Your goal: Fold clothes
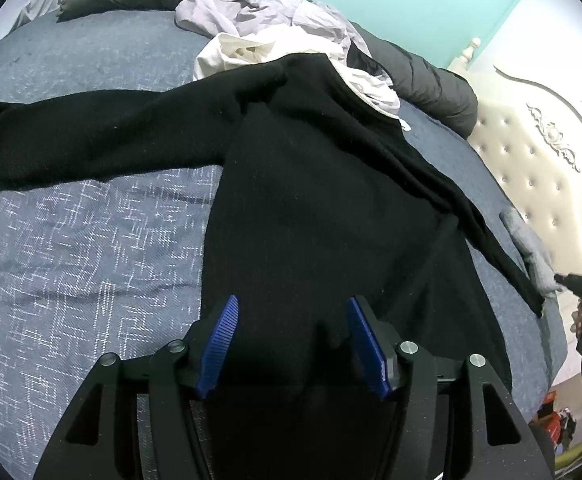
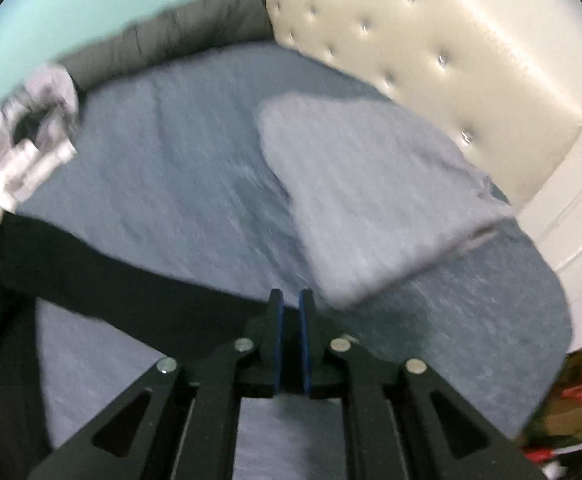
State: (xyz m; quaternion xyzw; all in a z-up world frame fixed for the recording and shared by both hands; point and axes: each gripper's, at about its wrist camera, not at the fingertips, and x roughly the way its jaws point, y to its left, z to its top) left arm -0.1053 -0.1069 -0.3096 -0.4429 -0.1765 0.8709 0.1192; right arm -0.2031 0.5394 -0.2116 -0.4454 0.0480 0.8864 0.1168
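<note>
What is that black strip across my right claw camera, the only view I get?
Observer: That is a sleeve of a black sweater. The left view shows the sweater's whole body spread on the bed.
Operator: Where is the other claw?
Observer: The left claw hangs open over the sweater's bottom hem.
Operator: And the second sleeve?
Observer: The other sleeve lies stretched out sideways, away from yours.
</note>
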